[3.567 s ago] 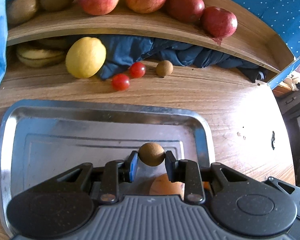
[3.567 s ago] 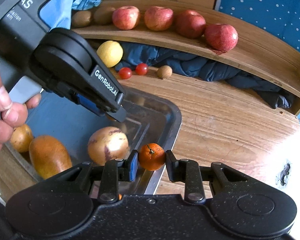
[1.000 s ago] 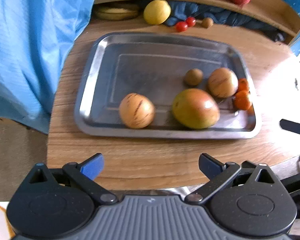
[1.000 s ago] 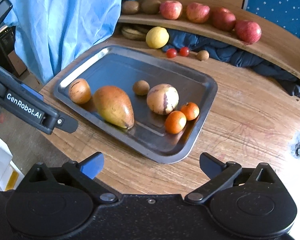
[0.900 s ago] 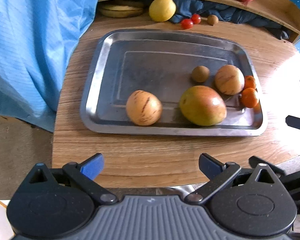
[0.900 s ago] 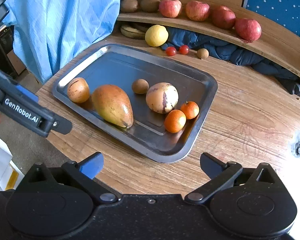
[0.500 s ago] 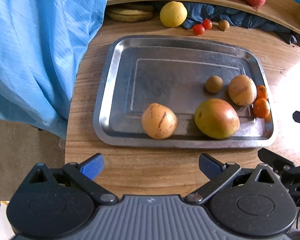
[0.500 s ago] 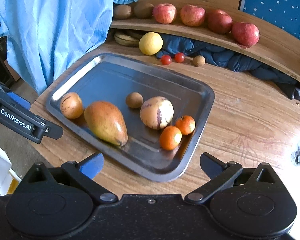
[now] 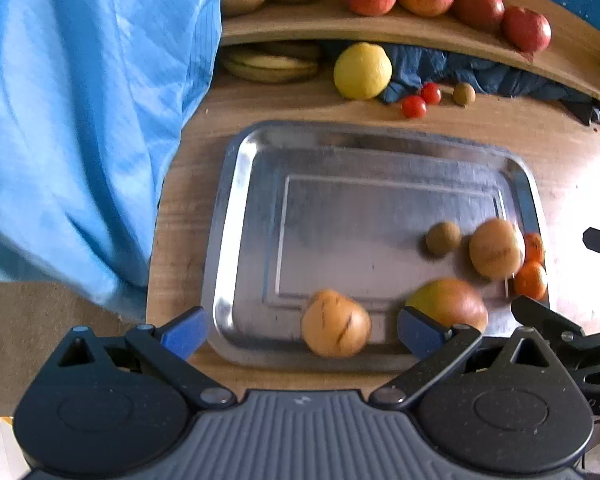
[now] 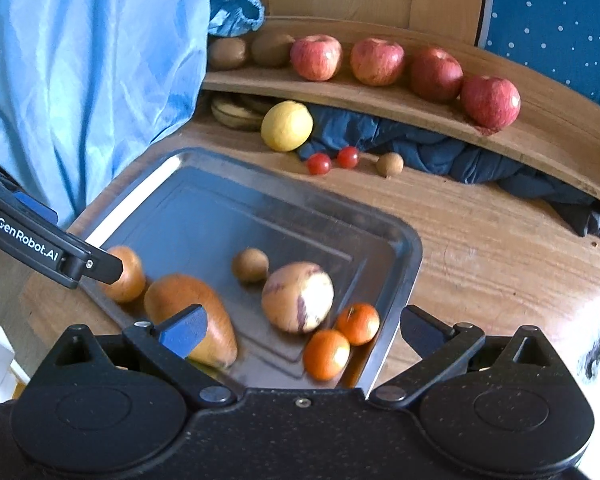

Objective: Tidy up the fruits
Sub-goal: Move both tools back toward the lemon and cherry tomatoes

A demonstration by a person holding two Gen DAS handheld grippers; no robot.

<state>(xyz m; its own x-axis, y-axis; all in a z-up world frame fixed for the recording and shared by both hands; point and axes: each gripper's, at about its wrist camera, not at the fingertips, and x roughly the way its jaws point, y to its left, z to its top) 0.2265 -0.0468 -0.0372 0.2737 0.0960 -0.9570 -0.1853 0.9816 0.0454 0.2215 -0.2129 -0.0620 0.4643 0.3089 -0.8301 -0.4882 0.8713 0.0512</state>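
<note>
The steel tray (image 10: 396,264) is sitting on the counter (image 10: 500,248), holding 6 fruits. The left gripper (image 9: 300,330), fingers wide apart, is framing a striped fruit (image 9: 335,323). The right gripper (image 10: 300,330), equally spread, is bracketing 2 tangerines (image 10: 327,354).

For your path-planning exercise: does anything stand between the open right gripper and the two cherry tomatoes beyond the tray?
Yes. Between the right gripper and the cherry tomatoes lies the metal tray, holding a striped melon and two tangerines.

Both wrist views: tray (image 9: 236,184) (image 10: 410,248) seen from above, near edge; right view closer, angled from tray's right; shelf (image 9: 420,28) (image 10: 380,98) shared.
</note>
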